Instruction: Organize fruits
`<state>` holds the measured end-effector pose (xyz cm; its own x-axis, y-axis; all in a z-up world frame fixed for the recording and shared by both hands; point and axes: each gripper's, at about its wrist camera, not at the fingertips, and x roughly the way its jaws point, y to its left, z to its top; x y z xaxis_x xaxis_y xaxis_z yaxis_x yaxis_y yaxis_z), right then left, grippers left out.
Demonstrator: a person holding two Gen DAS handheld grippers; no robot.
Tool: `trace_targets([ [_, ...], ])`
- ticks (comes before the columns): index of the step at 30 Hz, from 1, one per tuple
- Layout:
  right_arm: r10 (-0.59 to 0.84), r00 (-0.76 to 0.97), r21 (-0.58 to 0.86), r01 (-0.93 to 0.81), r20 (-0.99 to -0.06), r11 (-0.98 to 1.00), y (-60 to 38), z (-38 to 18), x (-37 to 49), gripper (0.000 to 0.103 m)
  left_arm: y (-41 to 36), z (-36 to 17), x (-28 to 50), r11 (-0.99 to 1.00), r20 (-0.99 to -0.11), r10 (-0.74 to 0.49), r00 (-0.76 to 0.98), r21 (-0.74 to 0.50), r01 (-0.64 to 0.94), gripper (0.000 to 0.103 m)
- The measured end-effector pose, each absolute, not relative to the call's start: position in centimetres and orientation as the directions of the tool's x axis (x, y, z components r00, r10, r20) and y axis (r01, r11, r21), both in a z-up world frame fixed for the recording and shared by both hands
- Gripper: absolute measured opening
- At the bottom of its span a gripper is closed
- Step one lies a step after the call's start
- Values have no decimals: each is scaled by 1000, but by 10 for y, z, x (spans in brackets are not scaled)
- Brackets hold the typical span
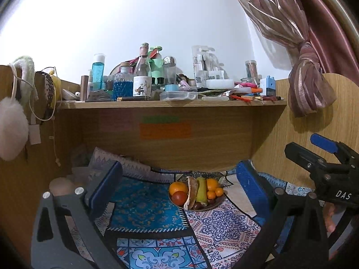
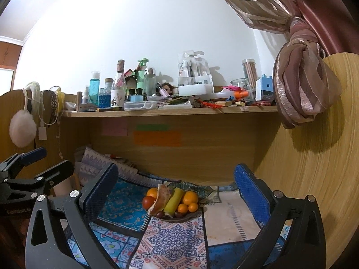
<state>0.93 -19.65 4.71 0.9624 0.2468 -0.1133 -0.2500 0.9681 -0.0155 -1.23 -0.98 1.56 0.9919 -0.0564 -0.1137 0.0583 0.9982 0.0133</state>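
A shallow plate (image 1: 214, 206) (image 2: 190, 216) of fruit sits on the patterned cloth under the shelf. It holds a large orange (image 1: 178, 187) (image 2: 152, 192), a red tomato (image 1: 179, 198) (image 2: 148, 202), a yellow-green banana (image 1: 201, 189) (image 2: 174, 201), a peeled citrus piece (image 1: 191, 192) (image 2: 159, 199), more oranges (image 1: 212, 183) (image 2: 190, 197) and dark grapes (image 1: 197, 205) (image 2: 160, 213). My left gripper (image 1: 179, 165) (image 2: 44, 162) is open and empty, short of the plate. My right gripper (image 2: 177, 170) (image 1: 314, 149) is open too, holds nothing, and stands level beside the left.
A wooden shelf (image 1: 170, 104) (image 2: 170, 112) above the plate is crowded with bottles and boxes. A knotted curtain (image 1: 307, 85) (image 2: 303, 89) hangs at right against a wooden side panel (image 2: 314, 168). White earmuffs (image 1: 11, 130) (image 2: 22, 127) hang at left. A folded cloth (image 1: 125, 165) lies behind the plate.
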Motion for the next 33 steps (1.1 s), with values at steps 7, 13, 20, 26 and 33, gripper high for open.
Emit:
trace_targets([
  [7,247,962,-14,-250,-113,968,-197,47,9,103,-11,15,-10,998,-115,-60,992,17,62,103],
  [13,250,961,-24,-255,-121,967,-196,46,10,103,-11,15,-10,998,-115,-61,991,17,63,103],
  [20,250,961,-27,-255,-121,967,-194,46,11,103,-10,16,-6,997,-118,-69,991,11,71,103],
  [26,247,961,-32,-253,-124,967,-192,46,13,103,-10,14,-5,997,-123,-69,990,11,71,103],
  [33,250,960,-31,-256,-123,966,-192,47,14,103,-8,13,-2,997,-129,-77,989,-1,78,103],
])
